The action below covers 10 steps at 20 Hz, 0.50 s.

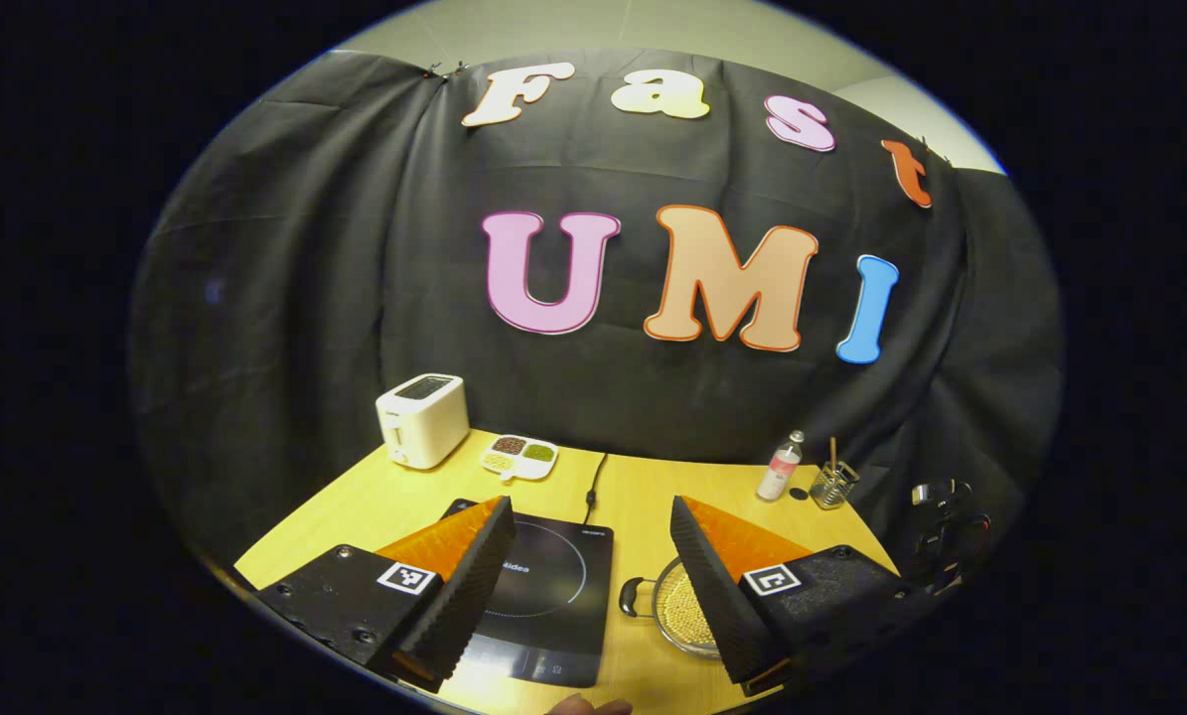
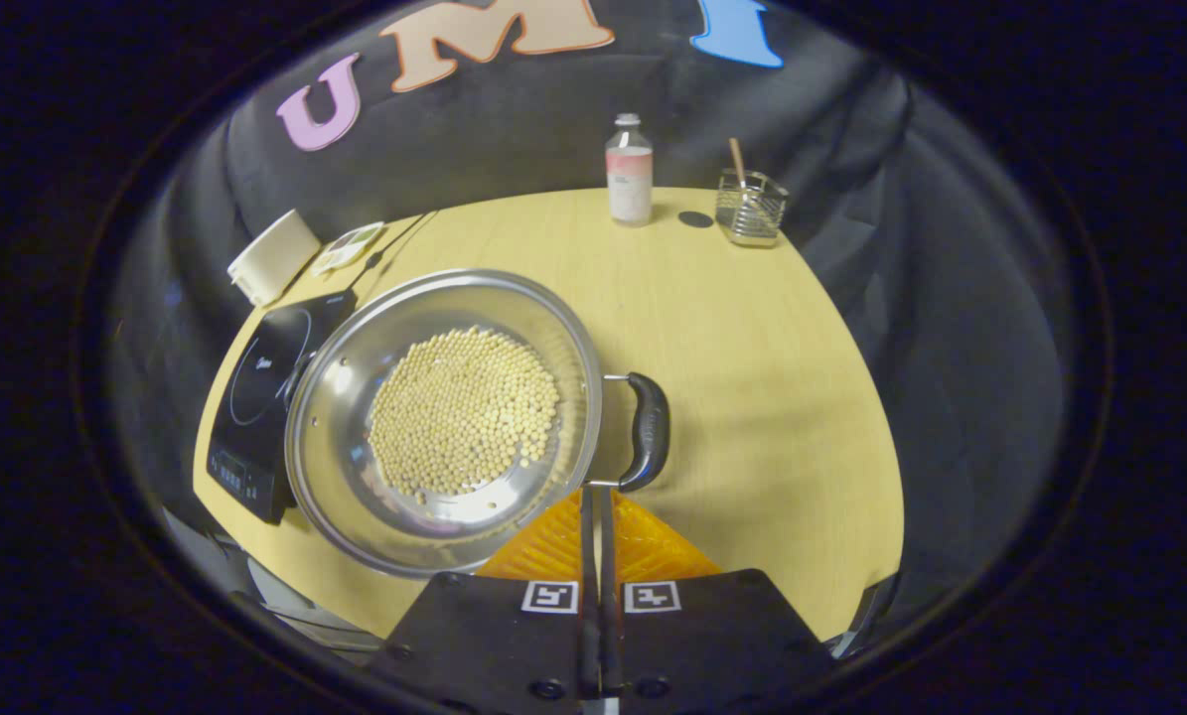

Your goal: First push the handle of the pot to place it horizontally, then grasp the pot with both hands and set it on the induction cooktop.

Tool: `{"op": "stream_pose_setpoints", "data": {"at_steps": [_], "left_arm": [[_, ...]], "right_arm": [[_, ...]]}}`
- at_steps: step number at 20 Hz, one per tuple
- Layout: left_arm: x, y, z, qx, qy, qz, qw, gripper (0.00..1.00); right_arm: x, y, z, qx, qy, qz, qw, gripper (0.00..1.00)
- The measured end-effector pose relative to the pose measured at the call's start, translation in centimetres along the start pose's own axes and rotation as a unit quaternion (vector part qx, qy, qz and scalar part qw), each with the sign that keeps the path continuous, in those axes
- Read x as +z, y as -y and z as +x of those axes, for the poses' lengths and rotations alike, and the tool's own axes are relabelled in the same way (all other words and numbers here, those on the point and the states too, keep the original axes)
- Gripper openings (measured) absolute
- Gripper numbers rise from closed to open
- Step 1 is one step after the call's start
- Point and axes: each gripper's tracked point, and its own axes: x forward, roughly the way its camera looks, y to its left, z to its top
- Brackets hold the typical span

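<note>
While the left gripper (image 1: 593, 566) hangs spread above the cooktop (image 1: 543, 596), right gripper (image 2: 598, 497) is pressed together near the pot (image 2: 444, 422) handle (image 2: 647, 431) (pot on table (image 2: 752, 397), beside cooktop).

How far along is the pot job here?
Early. The pot of beans sits on the table beside the cooktop, not on it. The right gripper, fingers together, is by the handle, apparently pushing it. The left gripper is open, holding nothing. The two-handed lift remains.
</note>
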Motion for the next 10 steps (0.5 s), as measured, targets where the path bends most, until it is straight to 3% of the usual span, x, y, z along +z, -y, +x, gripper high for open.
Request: {"op": "stream_pose_setpoints", "data": {"at_steps": [5,8,10], "left_arm": [[-5.6,1.8,3.7,-0.07,-0.08,0.0,0.994,0.98],[-7.2,2.3,5.0,-0.104,-0.104,0.0,0.989,0.97],[-8.7,2.4,5.8,-0.121,-0.124,-0.005,0.985,0.97]], "right_arm": [[1.3,0.6,-0.7,-0.028,0.015,0.031,0.999,0.04],[1.8,0.0,-0.9,-0.038,0.017,0.04,0.998,0.27],[1.1,-0.5,-0.8,-0.04,0.002,0.028,0.999,0.64]]}}
